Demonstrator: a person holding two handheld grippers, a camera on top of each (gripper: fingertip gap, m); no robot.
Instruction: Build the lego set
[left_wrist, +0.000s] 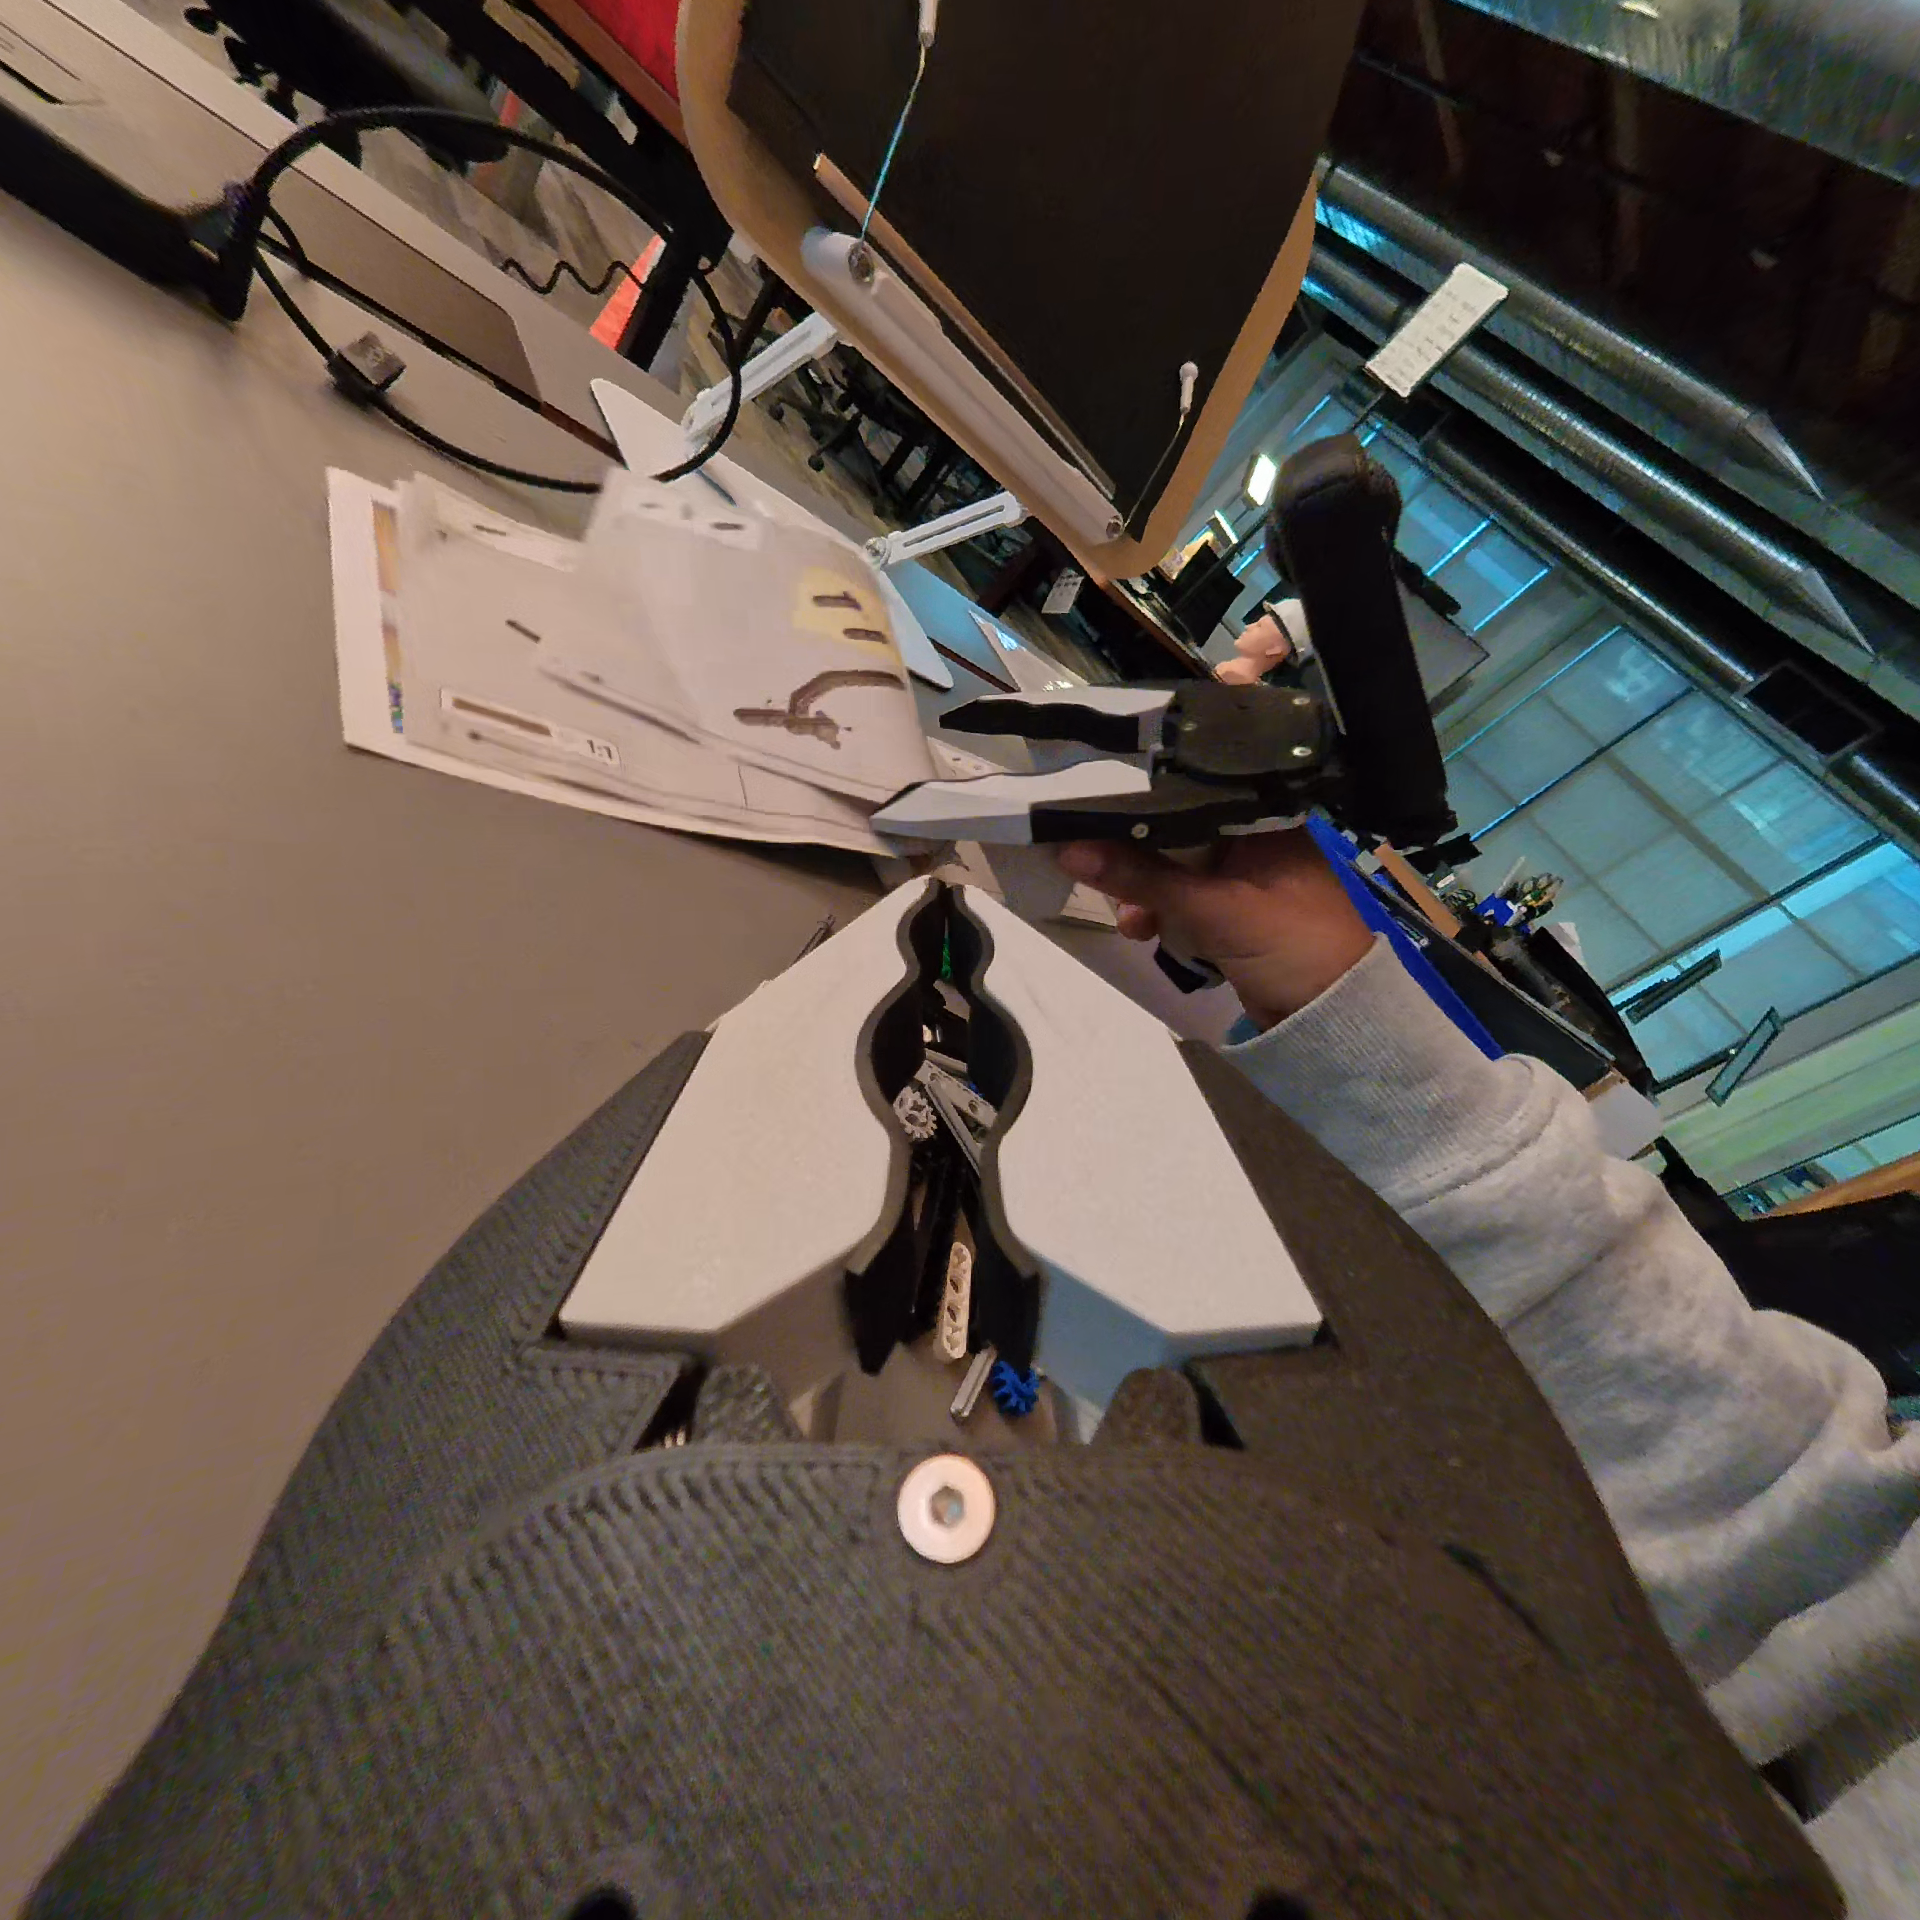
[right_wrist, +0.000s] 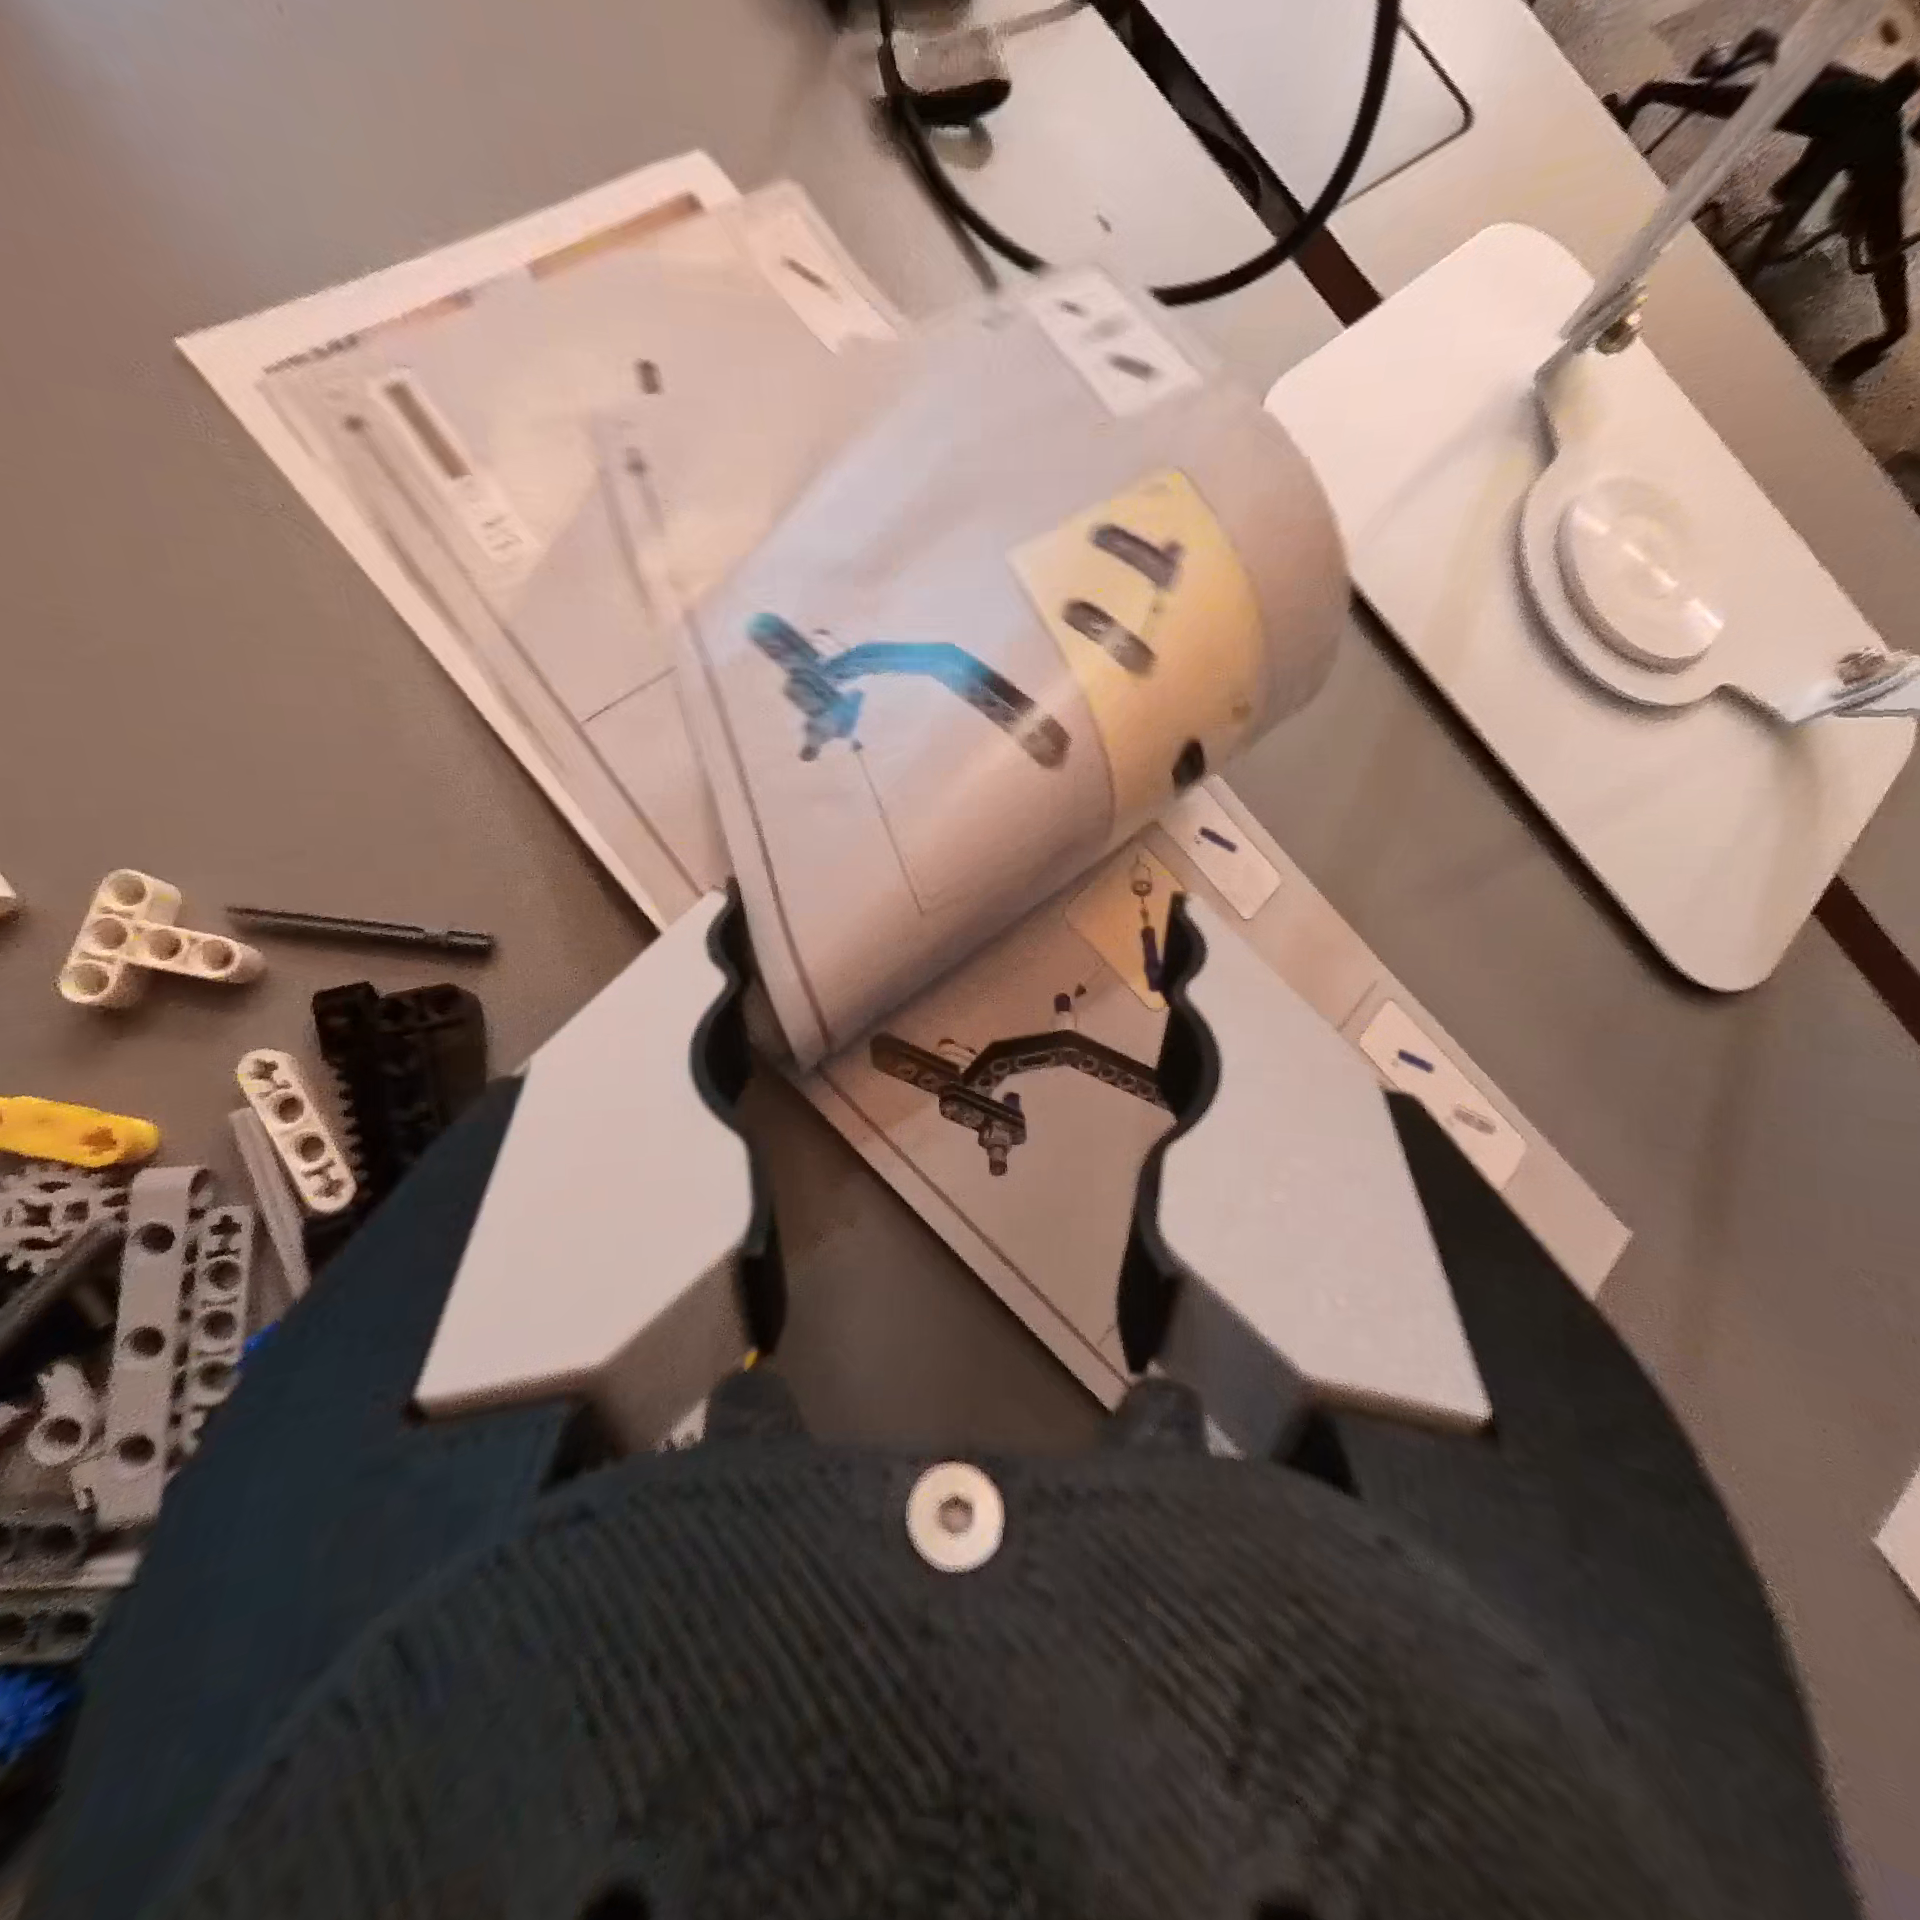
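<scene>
The instruction booklet (right_wrist: 644, 540) lies open on the grey table (right_wrist: 208, 623). One page (right_wrist: 997, 727) curls upward above it, blurred. My right gripper (right_wrist: 954, 935) is open, its jaws wide apart over the booklet's near edge, and the curled page's lower edge sits by the left finger (right_wrist: 727, 997). Loose lego pieces lie to its left: a white T-shaped beam (right_wrist: 135, 940), a black axle (right_wrist: 358, 928), a black toothed piece (right_wrist: 400, 1081), a yellow piece (right_wrist: 73, 1132) and grey beams (right_wrist: 177, 1309). My left gripper (left_wrist: 940, 883) is shut with its tips touching. The right gripper (left_wrist: 914, 769) shows beyond it at the booklet (left_wrist: 623, 675).
A white monitor stand base (right_wrist: 1590, 623) sits to the right of the booklet, and black cables (right_wrist: 1039, 208) lie behind it. A monitor (left_wrist: 1039, 260) hangs over the table's far side. A person's hand (left_wrist: 1226, 904) and grey sleeve (left_wrist: 1558, 1299) hold the right gripper. Measured from the fingertips, the black toothed piece (right_wrist: 400, 1081) is 7 cm or so from the right gripper and 12 cm from the left.
</scene>
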